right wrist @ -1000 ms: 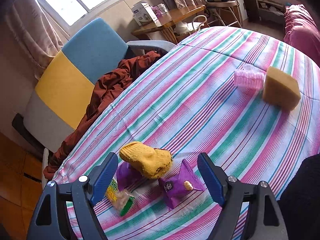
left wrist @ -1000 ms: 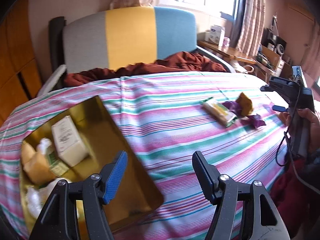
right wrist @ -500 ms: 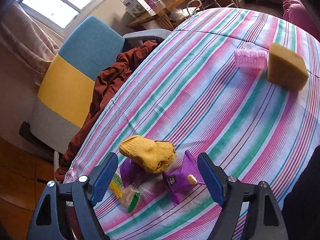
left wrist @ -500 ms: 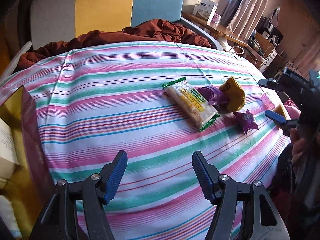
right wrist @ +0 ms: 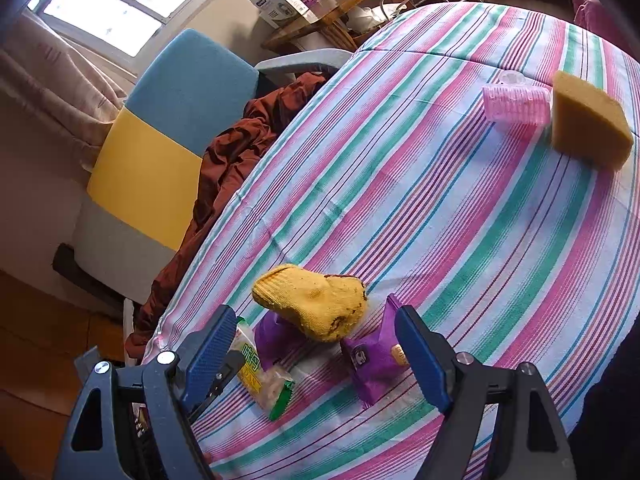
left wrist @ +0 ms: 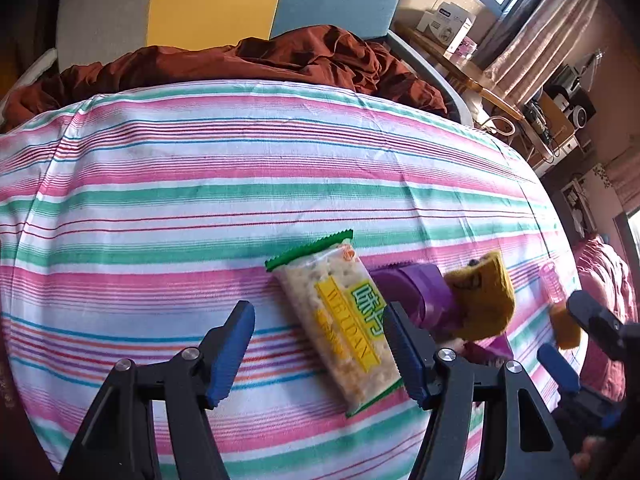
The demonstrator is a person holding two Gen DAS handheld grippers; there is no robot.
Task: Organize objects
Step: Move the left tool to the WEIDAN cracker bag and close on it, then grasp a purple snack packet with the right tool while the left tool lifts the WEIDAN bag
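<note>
While both grippers hang empty with jaws wide apart, a striped cloth (right wrist: pixel 460 208) covers the table. Left gripper (left wrist: pixel 320 350) hovers over a cracker pack (left wrist: pixel 340 320) printed "WEIDAN" with Chinese characters; right gripper (right wrist: pixel 316 354) frames a yellow sock (right wrist: pixel 312 300) lying on purple packets (right wrist: pixel 374 360). Sponge (right wrist: pixel 588 120) touches pink roller (right wrist: pixel 516 104), well apart from the rest.

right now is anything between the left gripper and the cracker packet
Nothing visible blocks it. The left gripper is open over the striped cloth, and the cracker packet lies flat partly between its fingers. The purple packet and yellow sock crowd the packet's right side.
</note>
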